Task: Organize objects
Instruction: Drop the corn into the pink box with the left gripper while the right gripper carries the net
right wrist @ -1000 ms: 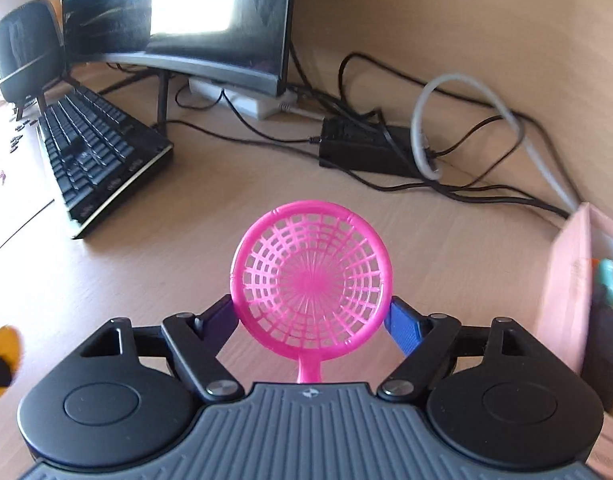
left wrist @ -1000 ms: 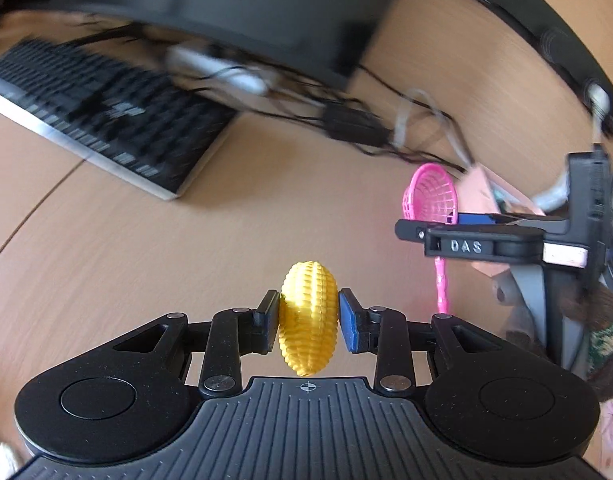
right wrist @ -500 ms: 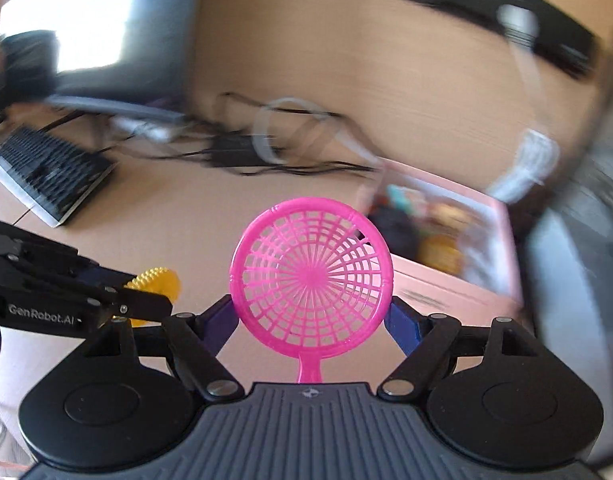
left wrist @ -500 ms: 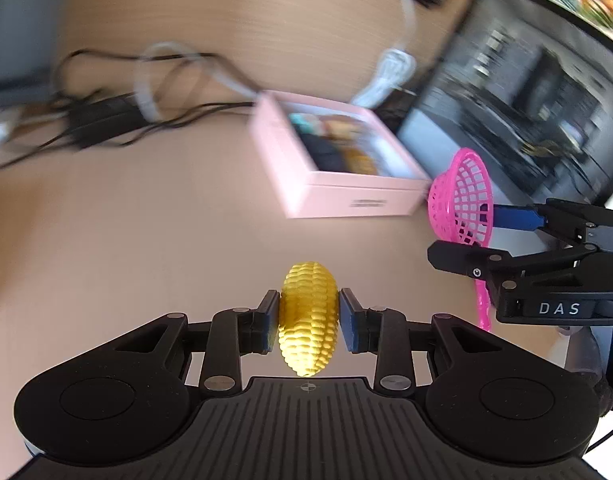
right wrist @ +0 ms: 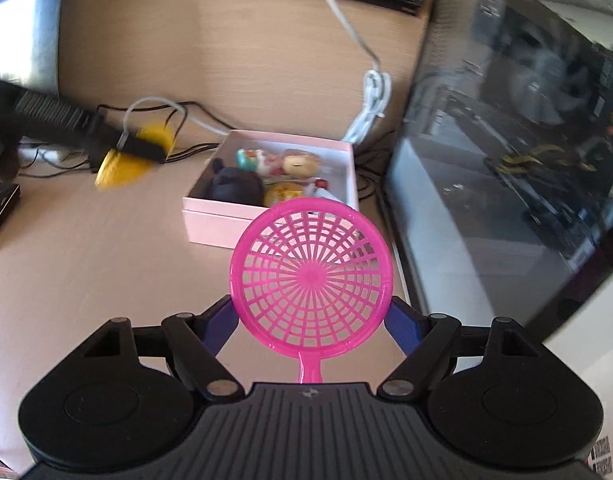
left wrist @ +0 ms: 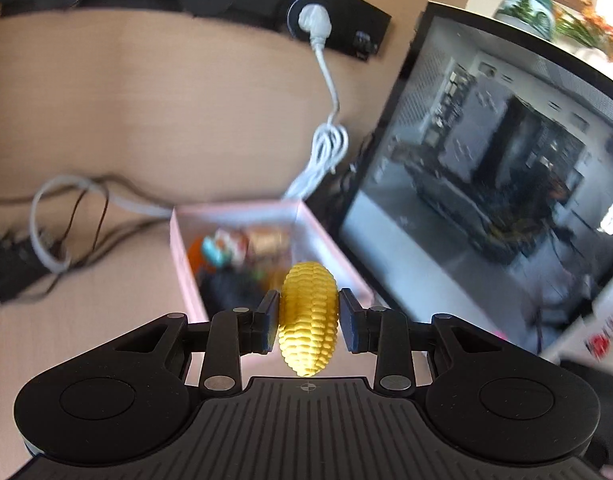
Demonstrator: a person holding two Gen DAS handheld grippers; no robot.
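My left gripper (left wrist: pixel 308 320) is shut on a yellow toy corn cob (left wrist: pixel 308 316), held upright just over the near end of an open pink box (left wrist: pixel 178 248). The box holds several small toys. In the right wrist view the same box (right wrist: pixel 210 220) lies ahead on the desk. My right gripper (right wrist: pixel 311 320) is shut on the round head of a pink toy strainer (right wrist: pixel 311 276), whose handle points back at the camera. The left gripper with the corn (right wrist: pixel 122 160) shows blurred to the left of the box.
A glass-sided computer case (right wrist: pixel 526 140) stands right of the box. A white cable (left wrist: pixel 326 136) hangs from a wall socket (left wrist: pixel 312 20) behind it. Dark cables and an adapter (left wrist: pixel 10 272) lie left of the box. Bare desk (right wrist: pixel 86 272) spreads in front.
Both grippers swung right, away from the keyboard and monitor, toward the pink box and computer case. The corn now hangs over the box. Both grips are unchanged.
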